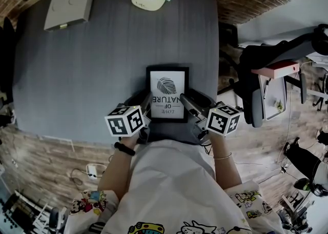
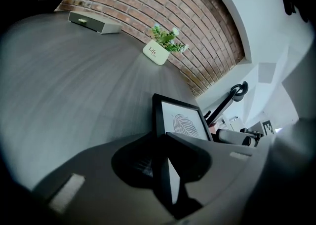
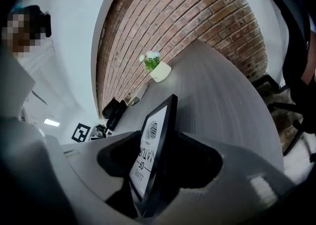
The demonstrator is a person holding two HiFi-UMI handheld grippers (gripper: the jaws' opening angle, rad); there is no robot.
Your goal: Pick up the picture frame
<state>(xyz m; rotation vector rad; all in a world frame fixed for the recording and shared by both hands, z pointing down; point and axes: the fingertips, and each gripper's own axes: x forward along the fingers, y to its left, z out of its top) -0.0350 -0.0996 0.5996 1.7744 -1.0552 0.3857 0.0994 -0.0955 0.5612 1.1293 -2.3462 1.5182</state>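
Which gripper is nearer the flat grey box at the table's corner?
Left. The left gripper holds the picture frame's edge toward the flat grey box; the right gripper holds the opposite edge.

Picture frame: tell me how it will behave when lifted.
The picture frame likely stays stiff: its black border looks rigid. The front may be glass, so probably fragile. The left gripper and right gripper clamp only thin side edges, so it might pivot.

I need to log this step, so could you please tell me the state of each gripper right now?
Left gripper: closed on the picture frame, at one side edge.
Right gripper: closed on the picture frame's opposite edge.
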